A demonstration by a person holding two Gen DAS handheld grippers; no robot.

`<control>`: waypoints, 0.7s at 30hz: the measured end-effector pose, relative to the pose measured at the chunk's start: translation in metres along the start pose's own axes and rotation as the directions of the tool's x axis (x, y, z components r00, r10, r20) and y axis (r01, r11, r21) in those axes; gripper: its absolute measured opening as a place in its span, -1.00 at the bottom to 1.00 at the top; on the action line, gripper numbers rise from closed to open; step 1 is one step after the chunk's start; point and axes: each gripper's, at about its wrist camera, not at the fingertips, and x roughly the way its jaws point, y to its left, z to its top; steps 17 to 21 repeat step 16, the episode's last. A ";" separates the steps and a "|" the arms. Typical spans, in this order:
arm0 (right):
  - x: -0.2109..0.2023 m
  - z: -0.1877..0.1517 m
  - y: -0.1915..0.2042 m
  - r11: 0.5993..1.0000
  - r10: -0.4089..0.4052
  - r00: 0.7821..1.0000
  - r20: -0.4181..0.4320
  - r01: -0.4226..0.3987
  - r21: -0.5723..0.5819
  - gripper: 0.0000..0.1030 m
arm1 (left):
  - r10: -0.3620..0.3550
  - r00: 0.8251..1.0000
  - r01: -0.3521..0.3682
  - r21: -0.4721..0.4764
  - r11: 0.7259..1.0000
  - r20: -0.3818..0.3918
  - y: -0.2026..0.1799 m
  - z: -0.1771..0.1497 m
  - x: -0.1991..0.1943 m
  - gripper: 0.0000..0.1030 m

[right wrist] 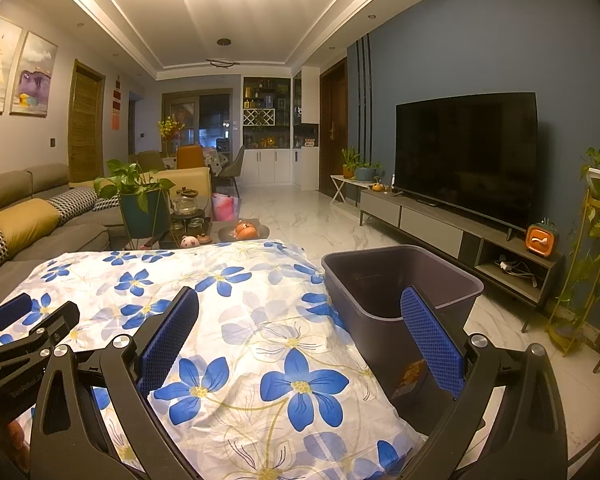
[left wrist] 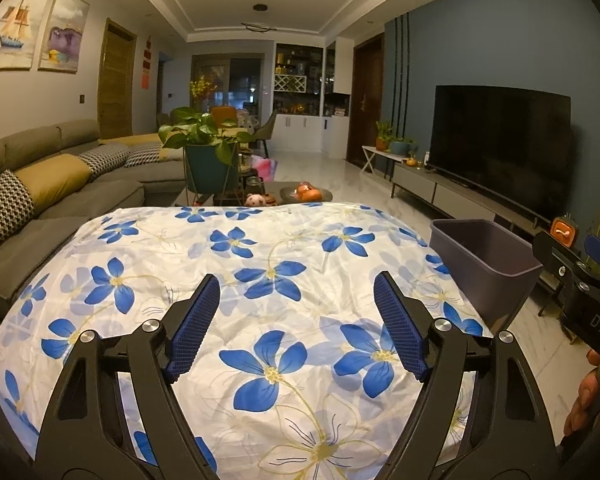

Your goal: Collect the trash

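Home living room: sofa [left wrist: 60, 184], television [left wrist: 500, 144]

The surface [left wrist: 228, 280] is draped in a white cloth [right wrist: 236, 320] printed with blue flowers, lying slightly creased and hanging over the edges; nothing else shows on it. At about 2 o'clock from its centre, just beside its right edge, a dark bin [right wrist: 400, 288] stands upright, open at the top; its base is hidden, so what it stands on cannot be told. Around the surface runs the floor [right wrist: 324, 220], pale marble-look tile. At 12 o'clock, past the far edge, a low dark table [left wrist: 276, 192] carries a tray of oranges [left wrist: 306, 193].
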 end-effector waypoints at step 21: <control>0.002 0.005 0.004 1.000 -0.003 1.000 0.005 0.003 0.010 0.89 | 0.004 1.000 -0.004 0.011 1.000 0.004 0.000 0.003 -0.002 0.77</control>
